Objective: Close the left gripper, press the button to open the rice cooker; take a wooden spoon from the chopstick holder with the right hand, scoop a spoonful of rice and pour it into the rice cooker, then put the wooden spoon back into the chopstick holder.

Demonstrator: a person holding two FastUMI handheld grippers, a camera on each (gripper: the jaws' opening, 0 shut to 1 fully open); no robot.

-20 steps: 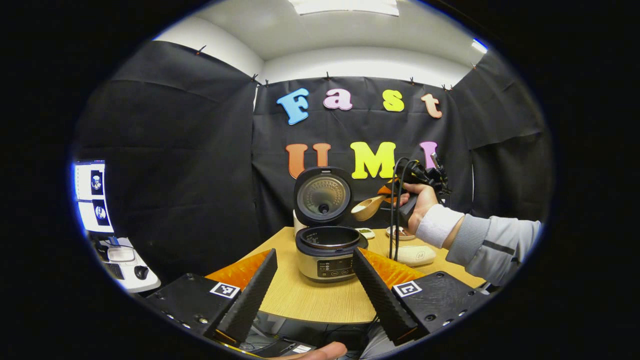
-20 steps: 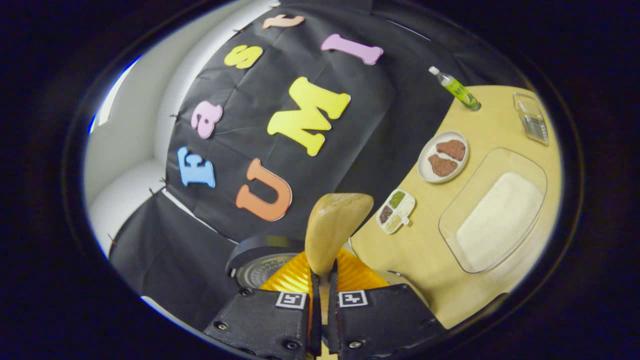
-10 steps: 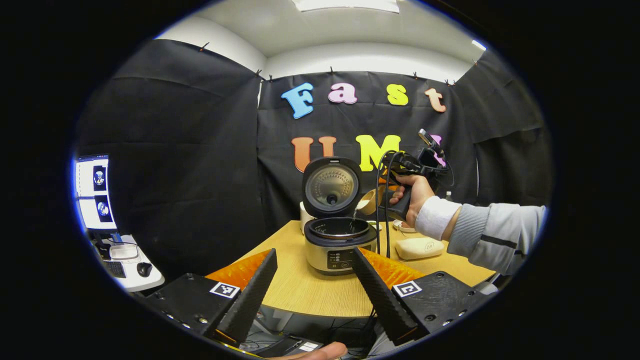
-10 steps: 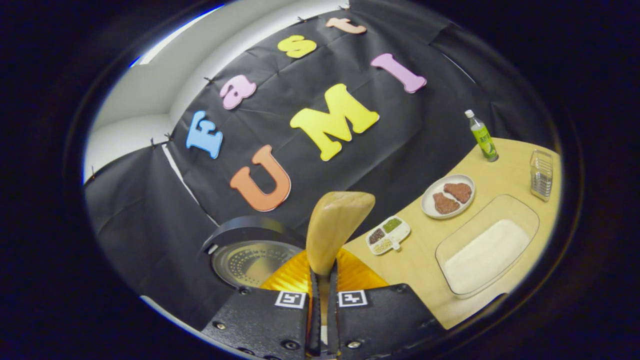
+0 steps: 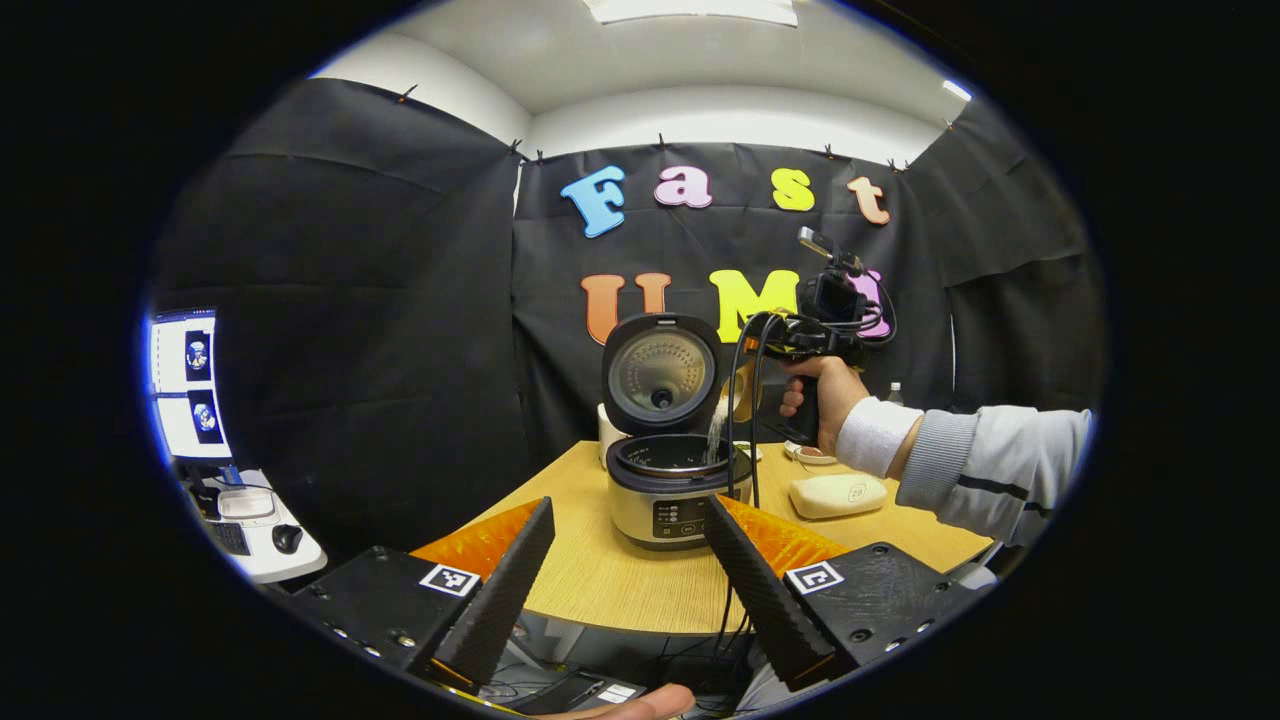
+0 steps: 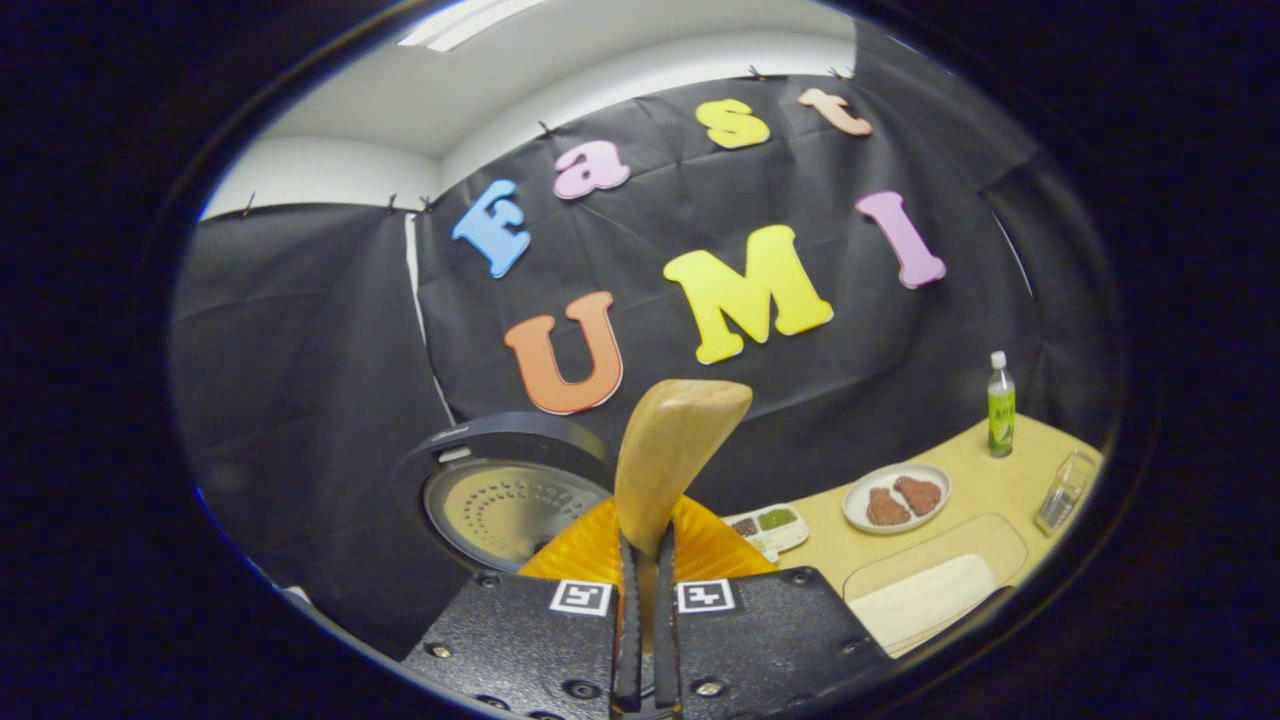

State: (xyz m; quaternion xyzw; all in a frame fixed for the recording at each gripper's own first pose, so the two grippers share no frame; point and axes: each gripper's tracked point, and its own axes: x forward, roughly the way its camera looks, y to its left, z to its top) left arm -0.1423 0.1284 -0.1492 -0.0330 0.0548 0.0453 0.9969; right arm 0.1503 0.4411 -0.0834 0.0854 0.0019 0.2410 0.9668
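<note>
— How far along is the task judged to be?

— The black hinged lid (image 5: 662, 372) of the silver rice cooker (image 5: 672, 488) is seen raised, so the button step is taken as done. The pale wooden spoon (image 6: 672, 452) is pinched by its handle in the right tool (image 6: 645, 640), tipped over the pot, and a white stream of rice (image 5: 716, 432) is seen falling in. The return to the chopstick holder is left.

— And the containers?

— White rice is held in the clear rectangular tray (image 6: 935, 590) at the near right edge of the wooden surface (image 5: 610, 575). Two brown pieces, possibly meat, are carried on a white plate (image 6: 897, 497). The left tool (image 5: 625, 585) is held spread and empty off the near edge.
</note>
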